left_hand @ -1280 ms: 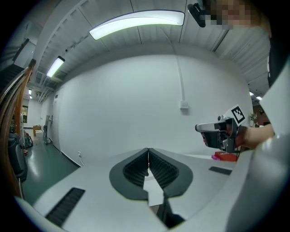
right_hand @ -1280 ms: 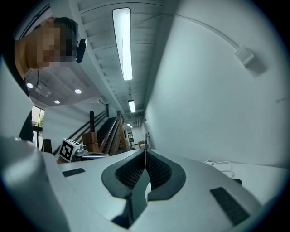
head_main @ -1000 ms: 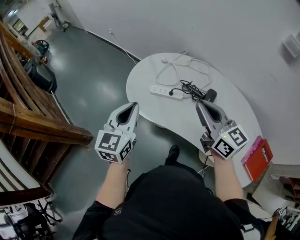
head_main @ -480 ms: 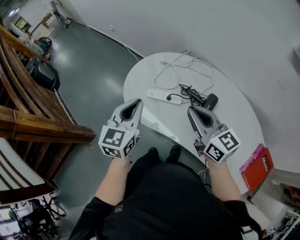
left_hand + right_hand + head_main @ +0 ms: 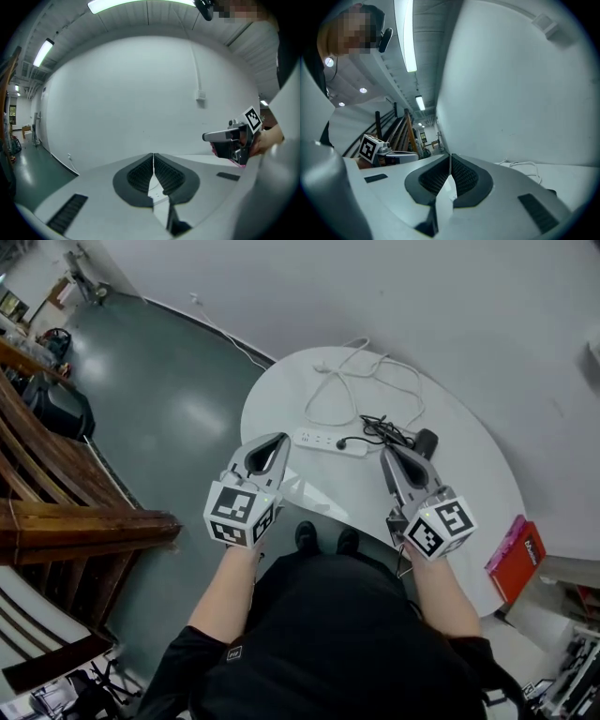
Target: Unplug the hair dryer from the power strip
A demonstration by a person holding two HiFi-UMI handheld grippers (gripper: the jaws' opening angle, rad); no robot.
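Your white rounded surface (image 5: 469, 493) carries a white power strip (image 5: 323, 440), its looped white cable (image 5: 330, 381), and a black hair dryer (image 5: 425, 441) beside it.

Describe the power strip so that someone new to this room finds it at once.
Start at the white oval table by the wall. On its left part lies the power strip, a long flat white bar. Unlike the looped white cable behind it and the tangled black cord to its right, it is straight, with one black plug in it.
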